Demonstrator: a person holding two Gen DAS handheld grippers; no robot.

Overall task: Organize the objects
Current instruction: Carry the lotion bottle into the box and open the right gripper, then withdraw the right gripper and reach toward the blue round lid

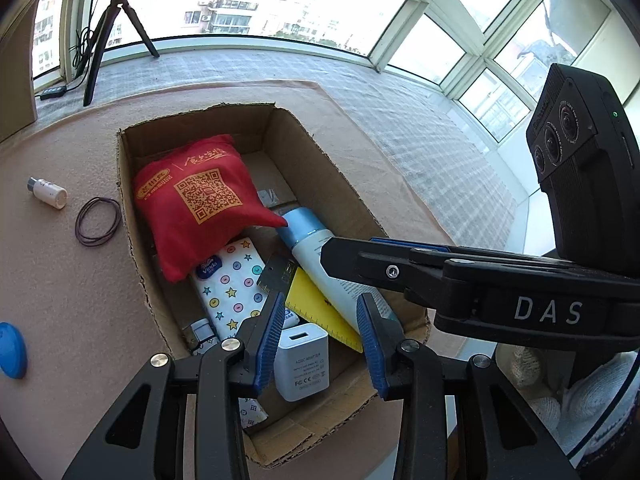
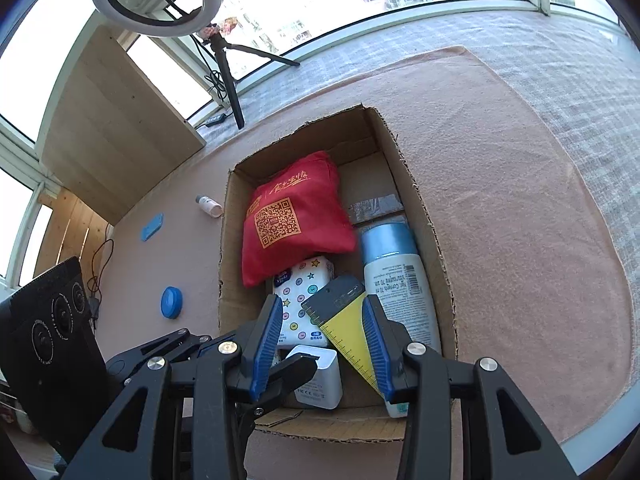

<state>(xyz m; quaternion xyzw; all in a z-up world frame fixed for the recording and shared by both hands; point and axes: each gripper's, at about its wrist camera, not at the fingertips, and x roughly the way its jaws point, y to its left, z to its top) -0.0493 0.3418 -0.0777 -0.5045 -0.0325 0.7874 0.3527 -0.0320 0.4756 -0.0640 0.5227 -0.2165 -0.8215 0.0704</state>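
The cardboard box [image 1: 320, 152] on the table already holds the red bag [image 1: 192, 200], a bottle [image 1: 320, 256], a yellow ruler [image 1: 320, 304] and a white charger [image 1: 302, 364]. My left hand-held gripper [image 1: 318, 340] and right hand-held gripper [image 2: 320, 344] hang over it, both open and empty. I think the white tube [image 1: 46, 193], hair ties [image 1: 98, 221] and blue lid [image 1: 12, 350] go in next, so I should move left slowly.

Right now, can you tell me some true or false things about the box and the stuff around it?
1. The red bag lies inside the cardboard box. True.
2. The white charger sits outside the box. False: it is in the box.
3. The rubber band loop lies on the mat outside the box. True.
4. The left tool is shut on the yellow ruler. False: it is open, holding nothing.
5. The blue-capped bottle stands upright. False: it lies on its side.
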